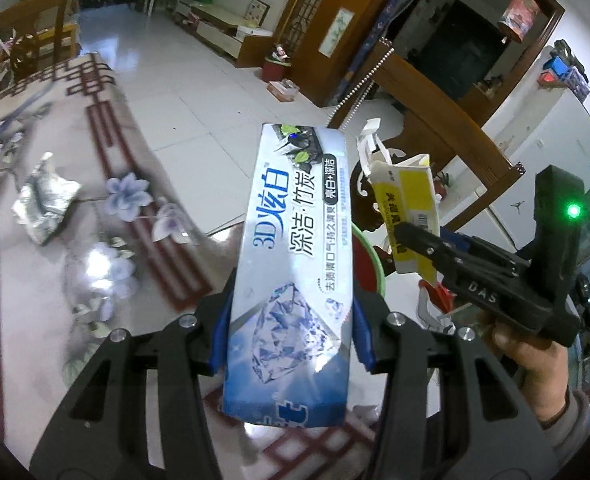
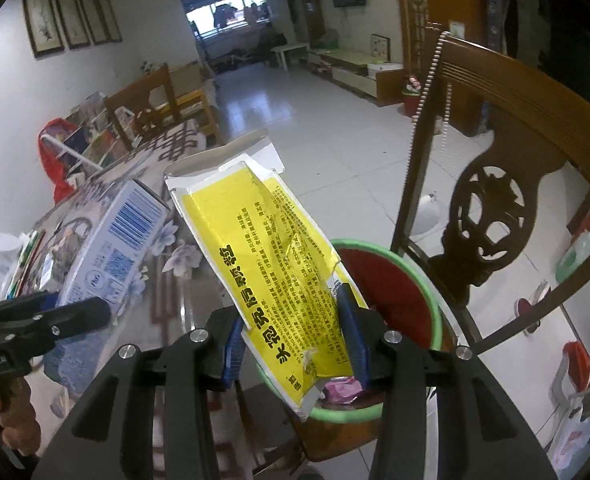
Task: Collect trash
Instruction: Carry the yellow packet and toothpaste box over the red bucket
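Note:
My left gripper is shut on a long blue-and-silver toothpaste box, which sticks out forward over the table's edge. The same toothpaste box shows at the left of the right wrist view, with the left gripper clamped on it. My right gripper is shut on a crumpled yellow-and-white packet, held above a red basin with a green rim. From the left wrist view the right gripper holds that yellow packet over the basin.
A crumpled silver foil wrapper lies on the flower-patterned tablecloth. A carved wooden chair stands right behind the basin. A pink scrap lies in the basin. White tiled floor stretches beyond.

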{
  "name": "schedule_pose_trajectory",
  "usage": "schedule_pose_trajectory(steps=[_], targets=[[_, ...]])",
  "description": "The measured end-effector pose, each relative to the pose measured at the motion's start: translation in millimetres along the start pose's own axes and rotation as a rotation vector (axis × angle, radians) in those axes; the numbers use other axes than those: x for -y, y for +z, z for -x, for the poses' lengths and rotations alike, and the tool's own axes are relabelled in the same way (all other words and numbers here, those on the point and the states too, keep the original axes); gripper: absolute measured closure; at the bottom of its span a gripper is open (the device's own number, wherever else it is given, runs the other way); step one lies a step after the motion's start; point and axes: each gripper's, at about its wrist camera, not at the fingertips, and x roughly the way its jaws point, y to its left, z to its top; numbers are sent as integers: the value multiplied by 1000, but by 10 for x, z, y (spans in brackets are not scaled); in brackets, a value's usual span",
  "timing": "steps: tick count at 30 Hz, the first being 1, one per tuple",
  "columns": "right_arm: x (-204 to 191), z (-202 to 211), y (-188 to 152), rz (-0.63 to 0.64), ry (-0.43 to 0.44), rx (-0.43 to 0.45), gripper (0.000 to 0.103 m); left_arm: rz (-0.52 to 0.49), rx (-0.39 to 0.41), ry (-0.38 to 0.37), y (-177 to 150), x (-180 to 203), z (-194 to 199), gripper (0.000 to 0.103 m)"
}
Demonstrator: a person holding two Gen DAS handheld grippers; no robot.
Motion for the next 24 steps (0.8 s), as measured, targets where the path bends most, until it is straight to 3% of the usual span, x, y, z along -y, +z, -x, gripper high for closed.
schedule_pose_trajectory(steps=[14,24], targets=[[523,13,5,-110,-38,2,62,-59,-51,-25,178,360,-531,56],[609,-72,63,-149,-5,-20,62,5,-87,-111,210,301,-712,56]])
